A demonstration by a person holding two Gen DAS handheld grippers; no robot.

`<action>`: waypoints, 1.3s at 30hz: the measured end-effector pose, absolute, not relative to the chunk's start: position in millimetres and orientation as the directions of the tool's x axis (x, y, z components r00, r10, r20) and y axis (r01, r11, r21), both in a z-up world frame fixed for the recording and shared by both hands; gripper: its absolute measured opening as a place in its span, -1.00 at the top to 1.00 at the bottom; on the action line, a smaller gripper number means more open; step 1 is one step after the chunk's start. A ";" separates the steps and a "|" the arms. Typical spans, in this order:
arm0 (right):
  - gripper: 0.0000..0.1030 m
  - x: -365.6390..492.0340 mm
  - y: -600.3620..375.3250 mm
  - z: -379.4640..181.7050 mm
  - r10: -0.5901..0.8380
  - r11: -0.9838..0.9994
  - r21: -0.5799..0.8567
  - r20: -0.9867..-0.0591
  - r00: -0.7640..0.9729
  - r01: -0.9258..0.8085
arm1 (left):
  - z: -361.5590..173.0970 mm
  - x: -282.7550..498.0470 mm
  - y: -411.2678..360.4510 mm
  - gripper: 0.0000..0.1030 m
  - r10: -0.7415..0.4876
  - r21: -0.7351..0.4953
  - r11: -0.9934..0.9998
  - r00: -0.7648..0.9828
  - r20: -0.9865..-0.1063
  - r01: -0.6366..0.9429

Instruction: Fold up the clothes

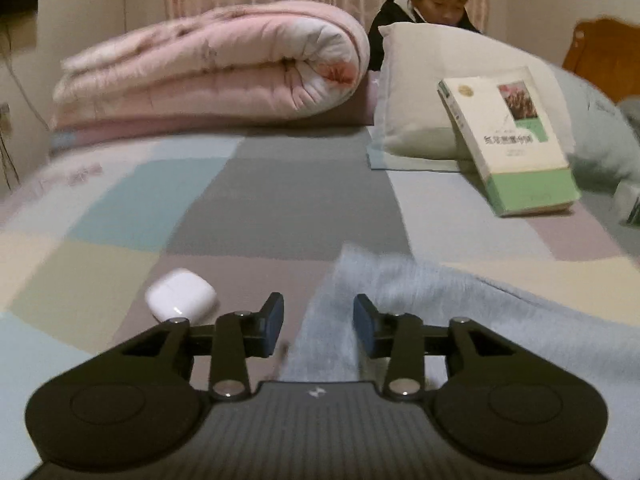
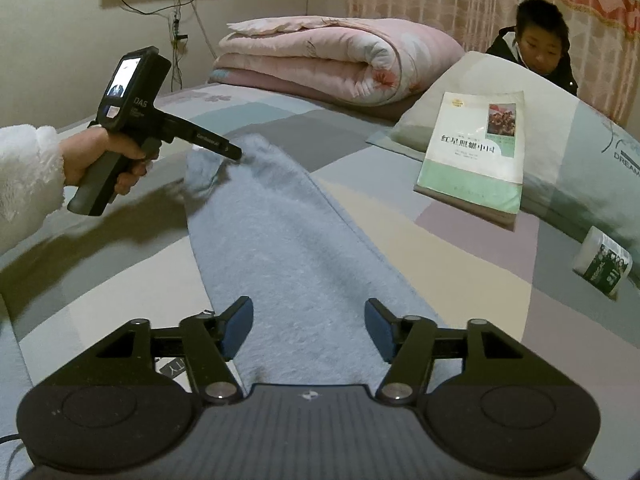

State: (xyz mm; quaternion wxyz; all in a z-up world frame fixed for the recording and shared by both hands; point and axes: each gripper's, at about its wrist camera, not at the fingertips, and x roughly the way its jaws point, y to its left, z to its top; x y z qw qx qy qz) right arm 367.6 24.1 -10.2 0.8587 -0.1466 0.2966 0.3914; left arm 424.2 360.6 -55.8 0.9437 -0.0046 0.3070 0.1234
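While the long pale-blue fleece garment (image 2: 280, 240) is lying stretched across the patchwork bedspread (image 1: 280, 200), we are treating it as soft, light and limp: it is likely going to sag and drape wherever we lift it, and its fuzzy pile should give the pads decent purchase. We are judging the narrow ends the best places to take hold, one end per gripper, so the length can be doubled over evenly.

Beyond it, the rolled pink quilt (image 1: 208, 68), the pillow (image 1: 440, 92) and the book (image 2: 476, 152) leaning on it are sitting well apart from the garment, and a person (image 2: 536, 48) is sitting behind the pillow. A small white earbud case (image 1: 182, 294) is resting just beside the garment's far end.

We are holding the left gripper (image 2: 236, 154) by its pistol handle, our hand (image 2: 100, 156) angling it downward at the far end of the fabric; its jaws are spread, with the cloth edge lying between the pads but not pinched. The right gripper (image 2: 310, 326) is hovering over the near end, tilted down, jaws spread wide and gripping nothing.
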 end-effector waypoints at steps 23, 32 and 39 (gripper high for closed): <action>-0.43 333.4 -97.3 -0.8 0.470 0.804 0.067 -0.681 0.562 -0.590 | -53.8 379.4 323.1 -0.25 0.065 0.017 0.997 0.655 -0.753 -0.079; -0.49 260.7 -213.4 13.9 0.356 0.902 0.086 -0.704 0.615 -0.424 | -25.7 321.4 199.2 -0.48 -0.062 0.021 0.993 0.675 -0.735 0.115; -0.58 214.1 -284.2 12.9 0.290 0.943 0.091 -0.695 0.658 -0.319 | -38.3 299.7 63.9 -0.52 -0.203 0.047 0.943 0.684 -0.700 0.328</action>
